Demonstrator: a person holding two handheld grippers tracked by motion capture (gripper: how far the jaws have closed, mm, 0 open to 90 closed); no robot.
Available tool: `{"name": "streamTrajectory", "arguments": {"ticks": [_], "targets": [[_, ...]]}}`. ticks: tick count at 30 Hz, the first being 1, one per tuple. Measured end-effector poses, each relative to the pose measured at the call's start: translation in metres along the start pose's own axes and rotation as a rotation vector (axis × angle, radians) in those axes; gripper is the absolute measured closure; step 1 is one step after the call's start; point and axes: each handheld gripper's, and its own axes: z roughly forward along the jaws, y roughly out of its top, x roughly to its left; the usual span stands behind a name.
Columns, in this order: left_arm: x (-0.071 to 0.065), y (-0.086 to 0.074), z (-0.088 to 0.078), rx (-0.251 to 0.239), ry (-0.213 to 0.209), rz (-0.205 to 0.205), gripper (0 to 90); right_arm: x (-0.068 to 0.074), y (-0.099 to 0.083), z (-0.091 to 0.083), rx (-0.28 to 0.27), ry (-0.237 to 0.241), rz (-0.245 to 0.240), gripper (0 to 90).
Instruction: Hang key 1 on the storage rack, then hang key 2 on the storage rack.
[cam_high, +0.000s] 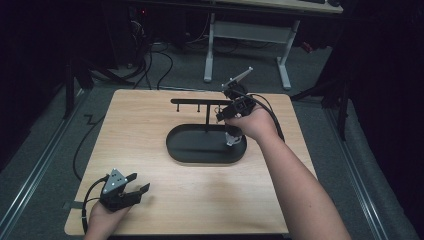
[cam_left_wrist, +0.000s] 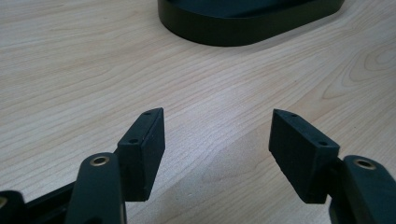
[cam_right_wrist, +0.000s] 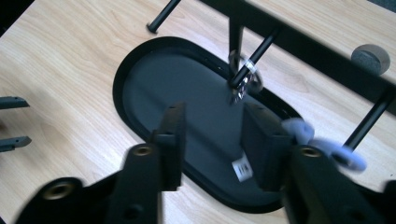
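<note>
Right gripper view: my right gripper (cam_right_wrist: 212, 140) hangs over the black oval tray (cam_right_wrist: 140, 60), jaws parted and gripping nothing. A silver keyring (cam_right_wrist: 243, 77) hangs on a peg of the black rack (cam_right_wrist: 299, 44), just past the fingertips; its white tag (cam_right_wrist: 242, 169) dangles low beside one jaw. Over in the high view, my left gripper (cam_high: 135, 187) rests on the wooden table (cam_high: 200, 195), jaws spread, well clear of the tray.

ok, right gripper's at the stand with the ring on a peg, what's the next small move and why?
Probably ease the right gripper straight back from the stand. The metal ring hangs on a peg, the jaws stand apart gripping nothing, and a blurred white piece sits close beside one jaw, so go slowly.
</note>
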Motion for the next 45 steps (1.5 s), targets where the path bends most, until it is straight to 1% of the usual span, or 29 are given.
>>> {"name": "streamTrajectory", "arguments": {"ticks": [4, 6, 9, 12, 14, 17, 21, 23, 24, 26, 27, 30, 32, 34, 36, 37, 38, 39, 40, 41, 42, 43, 44, 45], "targets": [[-0.002, 0.0, 0.001, 0.002, -0.011, 0.004, 36.8, 0.006, -0.017, 0.0, -0.03, 0.006, -0.006, 51.1], [-0.003, 0.0, 0.001, 0.004, -0.014, 0.008, 36.8, 0.008, -0.024, 0.0, -0.041, 0.015, -0.009, 48.8], [-0.004, 0.0, 0.001, 0.004, -0.016, 0.013, 36.8, 0.009, -0.035, 0.001, -0.055, 0.008, -0.011, 45.2], [-0.006, 0.001, 0.002, 0.002, -0.018, 0.014, 36.7, 0.006, -0.043, 0.0, -0.084, 0.001, -0.004, 42.4], [-0.007, 0.001, 0.002, 0.004, -0.018, 0.02, 36.7, 0.004, -0.047, 0.0, -0.093, -0.003, 0.002, 41.1], [-0.008, 0.001, 0.003, 0.007, -0.016, 0.024, 36.7, 0.003, -0.055, 0.0, -0.1, 0.001, -0.004, 38.0], [-0.009, 0.001, 0.002, 0.008, -0.015, 0.018, 36.6, 0.004, -0.065, 0.001, -0.121, 0.008, -0.01, 36.2], [-0.009, 0.001, 0.002, 0.007, -0.013, 0.019, 36.6, 0.004, -0.067, 0.001, -0.123, 0.008, -0.012, 35.8], [-0.009, 0.001, 0.001, 0.005, -0.012, 0.017, 36.6, 0.004, -0.072, 0.002, -0.124, 0.006, -0.022, 34.8], [-0.01, 0.001, 0.001, 0.005, -0.013, 0.018, 36.6, 0.004, -0.074, 0.003, -0.126, 0.005, -0.021, 34.7], [-0.01, 0.001, 0.001, 0.007, -0.016, 0.02, 36.6, 0.002, -0.079, 0.004, -0.131, 0.012, -0.014, 34.1], [-0.011, 0.002, 0.002, 0.009, -0.022, 0.024, 36.4, 0.001, -0.088, 0.007, -0.135, 0.011, -0.014, 33.3], [-0.012, 0.002, 0.001, 0.011, -0.024, 0.03, 36.4, 0.001, -0.096, 0.009, -0.14, 0.003, -0.021, 32.5], [-0.014, 0.003, 0.002, 0.009, -0.029, 0.033, 36.4, 0.003, -0.105, 0.012, -0.153, 0.009, -0.038, 31.3], [-0.015, 0.003, 0.002, 0.009, -0.03, 0.038, 36.3, 0.005, -0.112, 0.013, -0.157, -0.002, -0.06, 30.1], [-0.015, 0.003, 0.002, 0.012, -0.033, 0.039, 36.2, 0.006, -0.117, 0.014, -0.172, 0.0, -0.063, 30.4], [-0.015, 0.003, 0.003, 0.011, -0.033, 0.041, 36.1, 0.007, -0.121, 0.015, -0.167, 0.002, -0.064, 30.7], [-0.015, 0.003, 0.003, 0.011, -0.033, 0.041, 36.0, 0.007, -0.121, 0.015, -0.167, 0.002, -0.064, 30.7], [-0.017, 0.003, 0.003, 0.016, -0.033, 0.048, 35.8, 0.01, -0.132, 0.017, -0.192, 0.024, -0.06, 30.7], [-0.017, 0.003, 0.003, 0.018, -0.034, 0.049, 35.8, 0.011, -0.136, 0.017, -0.19, 0.031, -0.058, 30.6], [-0.018, 0.002, 0.003, 0.017, -0.033, 0.05, 35.8, 0.011, -0.141, 0.018, -0.203, 0.036, -0.058, 30.4], [-0.018, 0.002, 0.003, 0.017, -0.033, 0.05, 35.8, 0.011, -0.141, 0.018, -0.203, 0.036, -0.058, 30.4], [-0.019, 0.003, 0.002, 0.014, -0.032, 0.048, 35.8, 0.013, -0.155, 0.021, -0.222, 0.042, -0.054, 28.4], [-0.02, 0.003, 0.002, 0.013, -0.035, 0.046, 35.8, 0.013, -0.16, 0.022, -0.226, 0.04, -0.053, 27.9]]}}
